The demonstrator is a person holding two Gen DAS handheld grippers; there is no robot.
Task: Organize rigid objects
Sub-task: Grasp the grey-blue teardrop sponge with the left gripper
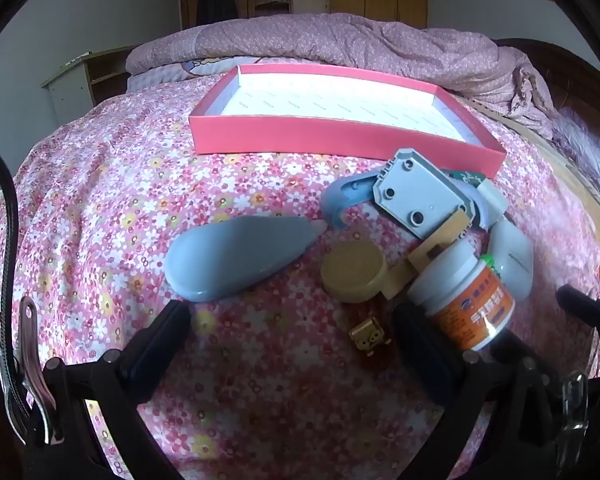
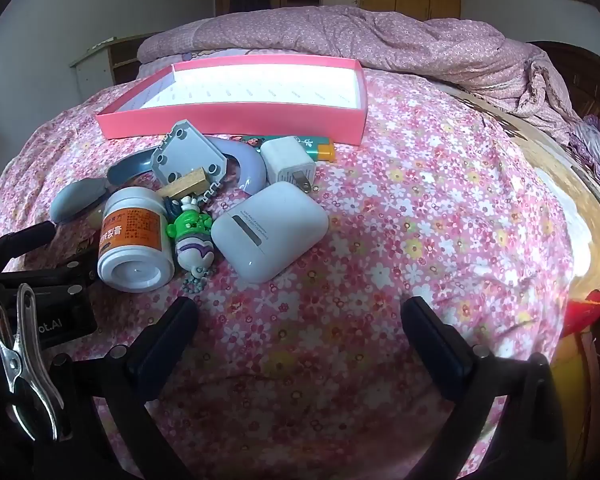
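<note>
A pile of small objects lies on the floral bedspread before a shallow pink box (image 1: 340, 136) (image 2: 236, 118). In the left wrist view: a grey teardrop case (image 1: 232, 262), a tan round lid (image 1: 354, 276), a grey plastic plate (image 1: 416, 194), a white-and-orange bottle (image 1: 466, 304) and a small gold toy (image 1: 370, 338). My left gripper (image 1: 292, 344) is open, just short of the pile. In the right wrist view: the bottle (image 2: 134, 240), a green figurine keychain (image 2: 192, 236), a white earbud case (image 2: 270, 230), a white charger plug (image 2: 288, 162), a lighter (image 2: 320, 148). My right gripper (image 2: 300, 336) is open and empty.
A rumpled pink quilt (image 1: 360, 40) lies behind the box. A wooden bed frame (image 2: 580, 80) runs along the right. A bedside cabinet (image 1: 84, 80) stands at the far left. Bare bedspread (image 2: 440, 220) stretches right of the pile. The left gripper shows at the left of the right wrist view (image 2: 32, 256).
</note>
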